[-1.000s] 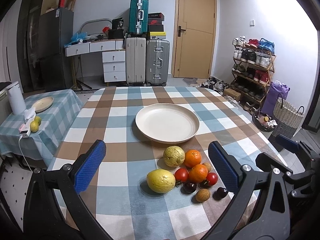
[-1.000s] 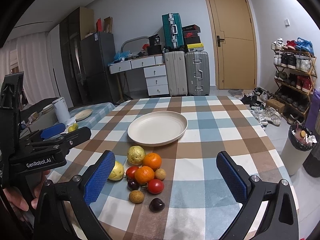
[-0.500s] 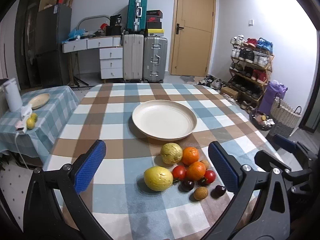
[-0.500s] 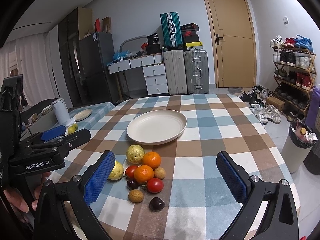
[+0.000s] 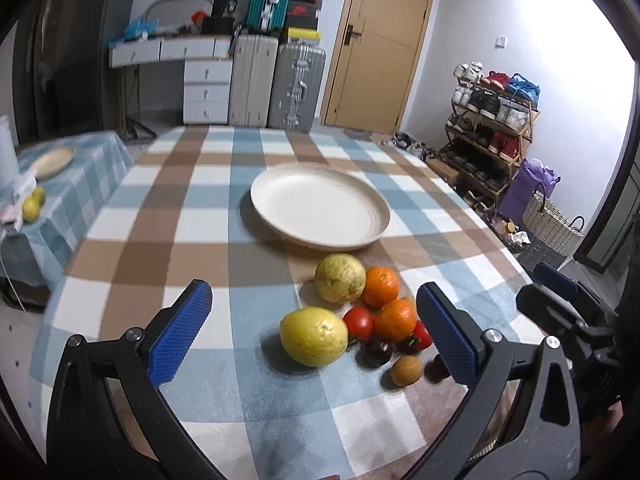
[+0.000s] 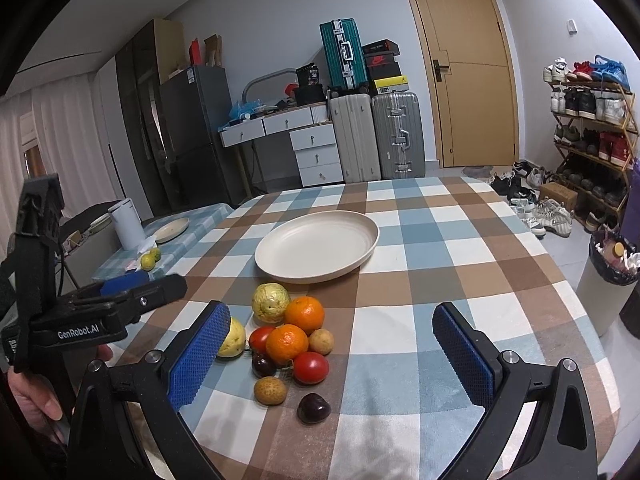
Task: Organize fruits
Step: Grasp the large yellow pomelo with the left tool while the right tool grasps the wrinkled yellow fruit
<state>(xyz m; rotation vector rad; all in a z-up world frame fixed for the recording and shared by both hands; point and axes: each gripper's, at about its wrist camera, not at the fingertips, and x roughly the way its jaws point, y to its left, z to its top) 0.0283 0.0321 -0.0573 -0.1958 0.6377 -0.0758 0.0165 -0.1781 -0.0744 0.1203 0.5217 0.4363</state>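
A pile of fruit lies on the checked tablecloth in front of an empty cream plate (image 5: pixel 320 204) (image 6: pixel 316 246). It holds a yellow lemon (image 5: pixel 313 336) (image 6: pixel 234 338), a pale green guava (image 5: pixel 340 278) (image 6: pixel 270 302), two oranges (image 5: pixel 381 287) (image 6: pixel 304 313), two tomatoes (image 6: pixel 311 367), dark plums (image 6: pixel 313 408) and small tan fruits (image 6: pixel 270 390). My left gripper (image 5: pixel 314 334) is open, above the table, with the lemon between its fingers' line. My right gripper (image 6: pixel 332 358) is open and empty, with the pile between its fingers.
A side table at the left (image 6: pixel 172 240) carries a small plate, a white kettle and two small yellow-green fruits. Suitcases, drawers and a door stand at the back. A shoe rack (image 6: pixel 588 132) and a bin (image 6: pixel 608 280) stand at the right of the table.
My left gripper has moved forward and down toward the fruit pile, so the lemon now looks larger and nearer. My right gripper has barely moved.
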